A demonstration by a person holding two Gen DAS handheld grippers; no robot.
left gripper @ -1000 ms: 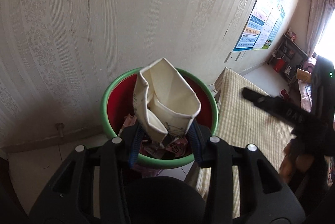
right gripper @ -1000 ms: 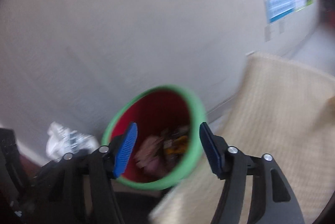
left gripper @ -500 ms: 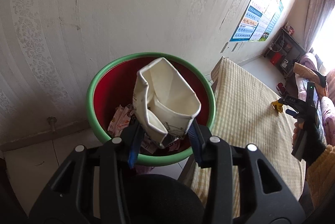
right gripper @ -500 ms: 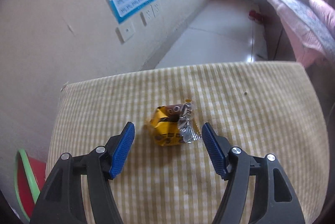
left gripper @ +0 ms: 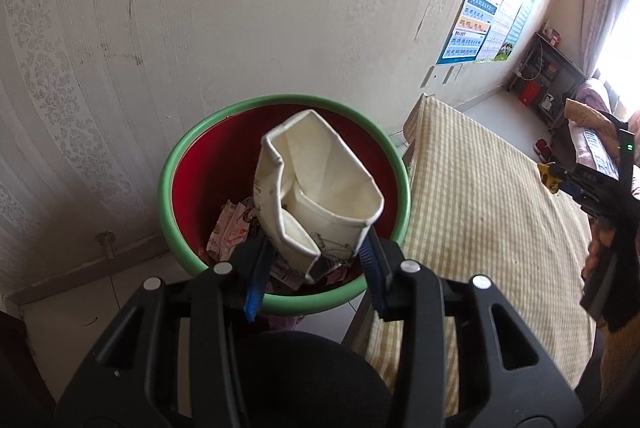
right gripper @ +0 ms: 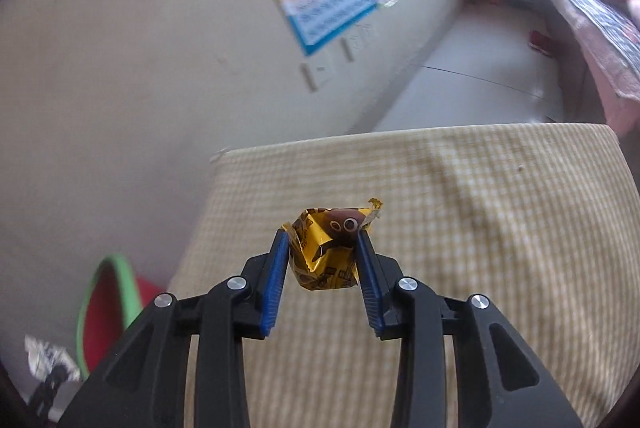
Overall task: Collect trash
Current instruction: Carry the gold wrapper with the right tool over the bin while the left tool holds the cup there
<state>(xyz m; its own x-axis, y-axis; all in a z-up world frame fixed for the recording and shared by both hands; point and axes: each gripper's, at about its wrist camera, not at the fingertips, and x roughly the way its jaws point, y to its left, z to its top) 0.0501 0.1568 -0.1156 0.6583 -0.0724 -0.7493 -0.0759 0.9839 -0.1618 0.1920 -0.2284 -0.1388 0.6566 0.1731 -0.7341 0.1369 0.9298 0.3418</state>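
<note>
Patterned wallpaper backs a green-rimmed bin (left gripper: 168, 187); above it the left tool (left gripper: 316, 264) pinches a crushed carton (left gripper: 320, 195), while the right tool (right gripper: 322, 260) pinches a yellow wrapper (right gripper: 324, 256) over the checked worktop (right gripper: 480, 228).

Both grippers' jaws clamped tight.

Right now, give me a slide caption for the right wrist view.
Right gripper clamps a yellow snack wrapper above the checkered tablecloth.
</note>
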